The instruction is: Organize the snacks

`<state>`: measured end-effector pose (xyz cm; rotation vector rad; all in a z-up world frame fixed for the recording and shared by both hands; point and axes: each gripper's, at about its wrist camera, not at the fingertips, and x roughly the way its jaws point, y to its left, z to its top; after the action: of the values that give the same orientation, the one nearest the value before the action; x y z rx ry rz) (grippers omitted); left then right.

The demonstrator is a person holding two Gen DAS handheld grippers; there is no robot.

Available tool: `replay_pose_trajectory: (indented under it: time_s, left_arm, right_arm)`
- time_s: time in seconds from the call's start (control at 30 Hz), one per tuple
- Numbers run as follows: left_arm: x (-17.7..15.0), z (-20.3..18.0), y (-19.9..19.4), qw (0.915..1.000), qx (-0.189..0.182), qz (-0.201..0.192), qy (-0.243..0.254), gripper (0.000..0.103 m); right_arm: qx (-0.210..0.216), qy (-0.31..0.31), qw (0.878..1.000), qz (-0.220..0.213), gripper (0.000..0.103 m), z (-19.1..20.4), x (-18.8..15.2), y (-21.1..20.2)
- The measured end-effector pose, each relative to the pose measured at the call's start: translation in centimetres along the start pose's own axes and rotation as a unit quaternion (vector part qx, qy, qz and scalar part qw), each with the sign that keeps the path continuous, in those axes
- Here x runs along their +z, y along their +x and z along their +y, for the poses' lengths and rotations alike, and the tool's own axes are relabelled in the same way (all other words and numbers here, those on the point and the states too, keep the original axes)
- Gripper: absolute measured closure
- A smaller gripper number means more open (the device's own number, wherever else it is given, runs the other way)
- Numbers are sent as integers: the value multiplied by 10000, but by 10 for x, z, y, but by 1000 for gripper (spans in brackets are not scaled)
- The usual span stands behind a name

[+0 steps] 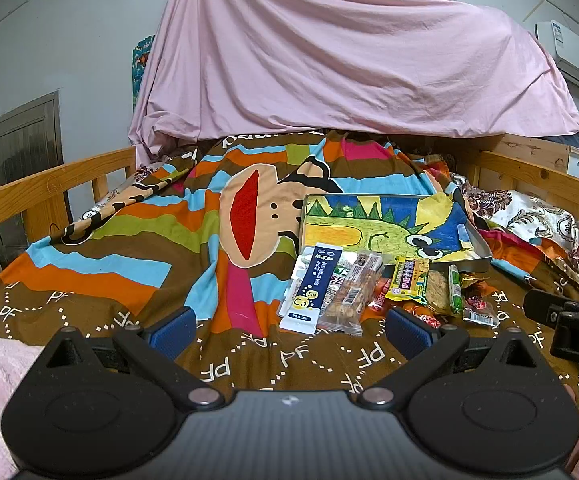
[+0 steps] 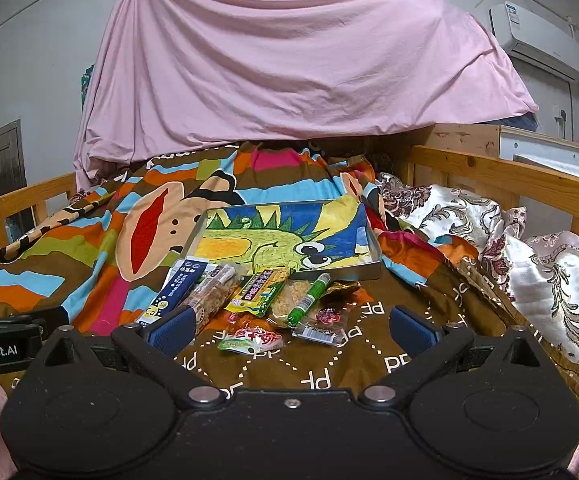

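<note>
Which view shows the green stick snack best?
The right wrist view: the green stick lies whole and near centre. In the left wrist view it sits farther right, foreshortened but still visible.

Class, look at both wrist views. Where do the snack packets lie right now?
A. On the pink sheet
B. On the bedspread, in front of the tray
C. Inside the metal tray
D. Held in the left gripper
B: the snack packets lie heaped on the bedspread, nearer than the tray, which holds none.

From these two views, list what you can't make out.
- Blue sachet, right wrist view: lower end hidden behind a finger pad.
- Orange packets, left wrist view: buried under other snacks; labels unreadable.
- Right gripper, left wrist view: cut off by the frame edge.
</note>
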<state>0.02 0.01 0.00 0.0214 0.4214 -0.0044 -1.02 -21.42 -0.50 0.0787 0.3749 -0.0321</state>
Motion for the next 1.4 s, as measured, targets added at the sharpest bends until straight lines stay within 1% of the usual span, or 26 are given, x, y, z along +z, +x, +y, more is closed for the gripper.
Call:
replay_pose_trajectory:
  time_s: [0.57, 0.73, 0.77, 0.8, 0.93, 1.03, 1.13, 1.23, 1.33, 1.4]
  left_arm:
    - [0, 0, 0, 10000, 8, 11, 8, 0]
    - [0, 0, 0, 10000, 10, 62, 41, 0]
    - [-8, -2, 7, 9999, -1, 106, 48, 0]
    - [-8, -2, 8, 9999, -25, 162, 53, 0]
    - [-8, -3, 23, 9988, -164, 463, 27, 0]
    - [6, 2, 30, 9963, -352, 778, -27, 0]
    - [17, 9, 47, 9916, -566, 1152, -134, 0]
    - [27, 16, 69, 9865, -762, 1434, -224, 0]
    - [39, 17, 94, 9833, -829, 1621, -18, 0]
    - [45, 15, 110, 9824, -832, 1666, 153, 0]
  right_arm:
    - [-1, -3, 10000, 19, 0, 2, 3, -2]
    - [-1, -20, 10000, 41, 0, 1, 0, -5]
    - [0, -33, 10000, 55, 0, 2, -1, -4]
    - [4, -46, 10000, 79, 0, 0, -2, 6]
    - [12, -94, 9997, 239, 0, 6, 2, 8]
    - [35, -67, 9993, 365, 0, 6, 5, 13]
    - [143, -45, 9986, 505, 0, 4, 9, 20]
    - [272, -116, 9974, 655, 0, 4, 15, 31]
    - [481, -206, 9951, 841, 0, 4, 18, 45]
    - [619, -297, 9928, 982, 0, 6, 21, 56]
